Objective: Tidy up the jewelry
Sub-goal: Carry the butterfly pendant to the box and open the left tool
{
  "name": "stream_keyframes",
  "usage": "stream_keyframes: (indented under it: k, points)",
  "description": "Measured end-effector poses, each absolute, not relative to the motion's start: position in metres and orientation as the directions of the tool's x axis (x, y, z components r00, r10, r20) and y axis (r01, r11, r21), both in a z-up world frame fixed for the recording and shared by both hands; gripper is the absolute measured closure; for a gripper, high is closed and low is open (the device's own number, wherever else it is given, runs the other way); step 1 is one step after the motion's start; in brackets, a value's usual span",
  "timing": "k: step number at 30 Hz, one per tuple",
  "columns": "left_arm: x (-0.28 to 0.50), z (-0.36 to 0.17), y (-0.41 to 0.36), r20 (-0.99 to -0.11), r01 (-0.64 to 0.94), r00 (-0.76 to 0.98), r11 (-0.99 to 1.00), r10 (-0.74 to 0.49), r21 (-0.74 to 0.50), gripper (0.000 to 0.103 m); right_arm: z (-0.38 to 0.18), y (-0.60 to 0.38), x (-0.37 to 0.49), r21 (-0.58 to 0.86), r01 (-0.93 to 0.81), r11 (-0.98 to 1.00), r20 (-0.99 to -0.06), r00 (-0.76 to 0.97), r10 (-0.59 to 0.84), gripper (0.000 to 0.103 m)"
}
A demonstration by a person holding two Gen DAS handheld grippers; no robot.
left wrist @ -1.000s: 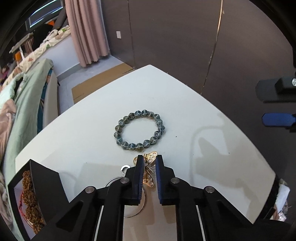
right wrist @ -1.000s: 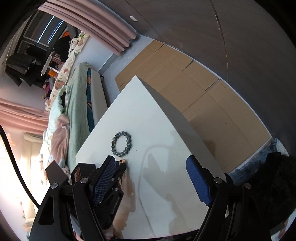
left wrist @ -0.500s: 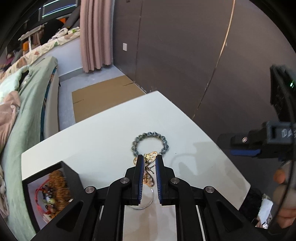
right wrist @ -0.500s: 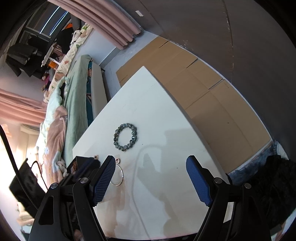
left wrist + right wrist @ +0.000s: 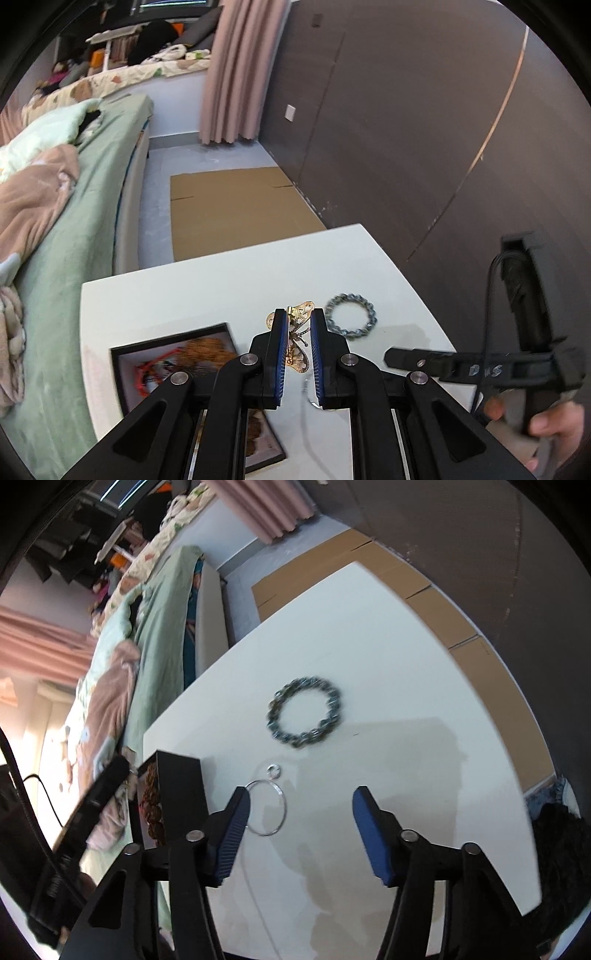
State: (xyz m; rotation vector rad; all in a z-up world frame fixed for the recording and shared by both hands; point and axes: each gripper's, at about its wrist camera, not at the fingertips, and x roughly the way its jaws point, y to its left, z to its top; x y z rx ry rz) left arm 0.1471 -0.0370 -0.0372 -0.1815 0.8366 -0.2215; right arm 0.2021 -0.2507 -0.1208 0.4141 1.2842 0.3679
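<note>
My left gripper [image 5: 295,317] is shut on a gold filigree butterfly brooch [image 5: 297,334] and holds it above the white table [image 5: 221,284]. A black jewelry box [image 5: 166,360] with brown beads and a red cord lies open at the lower left; it also shows in the right wrist view [image 5: 177,782]. A grey-blue bead bracelet [image 5: 351,319] lies on the table, also in the right wrist view [image 5: 306,710]. My right gripper [image 5: 301,803] is open and empty above a thin silver hoop [image 5: 267,806] and a small silver ring [image 5: 274,770].
A bed with green and pink covers [image 5: 55,206] runs along the table's left side. Flat cardboard [image 5: 236,206] lies on the floor beyond the table. A dark wall [image 5: 406,129] stands to the right. The right gripper's handle and a hand [image 5: 535,369] show at the right.
My left gripper has lifted the brooch off the table and swung left, bringing the jewelry box into view below it. My right gripper has moved closer to the table, over the hoop.
</note>
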Motion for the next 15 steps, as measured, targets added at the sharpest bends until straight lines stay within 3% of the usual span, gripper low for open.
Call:
stream_keyframes:
  k: [9, 15]
  points:
    - [0.146, -0.035, -0.003, -0.707, 0.09, 0.652, 0.954, -0.274, -0.286, 0.09, -0.134, -0.215, 0.211, 0.437, -0.069, 0.897, -0.871, 0.216, 0.441, 0.067]
    - [0.148, -0.037, 0.018, -0.709, 0.069, 0.636, 0.938, -0.304, -0.34, 0.09, -0.14, -0.198, 0.217, 0.374, -0.086, 0.924, -0.899, 0.213, 0.383, 0.068]
